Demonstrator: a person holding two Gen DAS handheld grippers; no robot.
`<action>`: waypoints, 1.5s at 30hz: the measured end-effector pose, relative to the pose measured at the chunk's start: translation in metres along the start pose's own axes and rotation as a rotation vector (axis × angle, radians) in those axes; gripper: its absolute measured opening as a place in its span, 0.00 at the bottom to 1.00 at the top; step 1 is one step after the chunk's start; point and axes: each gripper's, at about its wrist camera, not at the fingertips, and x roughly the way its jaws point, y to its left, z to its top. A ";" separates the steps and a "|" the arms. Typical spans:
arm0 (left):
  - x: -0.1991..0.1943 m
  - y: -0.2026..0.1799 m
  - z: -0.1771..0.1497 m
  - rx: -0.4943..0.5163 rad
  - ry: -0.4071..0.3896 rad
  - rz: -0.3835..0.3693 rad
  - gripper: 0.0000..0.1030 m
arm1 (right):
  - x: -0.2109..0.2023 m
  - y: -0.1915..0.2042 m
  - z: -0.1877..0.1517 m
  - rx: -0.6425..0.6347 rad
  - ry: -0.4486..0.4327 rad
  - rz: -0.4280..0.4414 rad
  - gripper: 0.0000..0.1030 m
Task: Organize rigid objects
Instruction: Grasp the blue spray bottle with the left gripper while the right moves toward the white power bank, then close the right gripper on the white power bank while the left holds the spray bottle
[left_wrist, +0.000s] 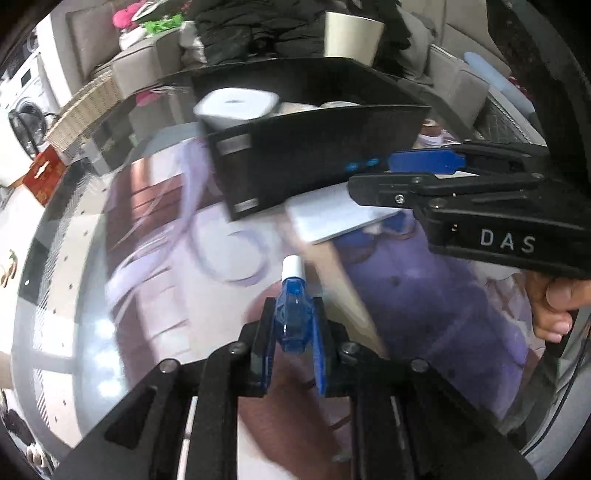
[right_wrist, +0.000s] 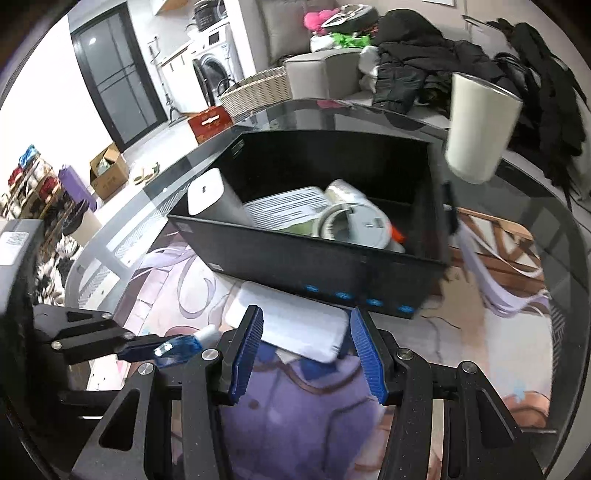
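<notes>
You are in a home living area: a grey sofa (right_wrist: 314, 74) piled with dark coats (right_wrist: 413, 70), a washing machine (right_wrist: 214, 66) behind, a wicker basket (right_wrist: 255, 90), and a glass table (right_wrist: 554, 236).

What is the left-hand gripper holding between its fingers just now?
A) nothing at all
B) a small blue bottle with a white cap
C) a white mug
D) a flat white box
B: the left gripper is shut on the small blue bottle, its white cap pointing toward the black bin.
</notes>
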 end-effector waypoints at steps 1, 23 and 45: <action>0.001 0.004 -0.001 -0.005 0.000 0.000 0.15 | 0.004 0.004 0.001 -0.012 0.002 0.000 0.50; -0.002 0.019 -0.003 -0.036 0.006 0.007 0.15 | 0.040 0.036 0.011 -0.208 0.085 -0.008 0.56; -0.003 0.026 -0.004 -0.065 0.010 -0.026 0.15 | 0.043 0.058 0.017 -0.326 0.119 0.017 0.68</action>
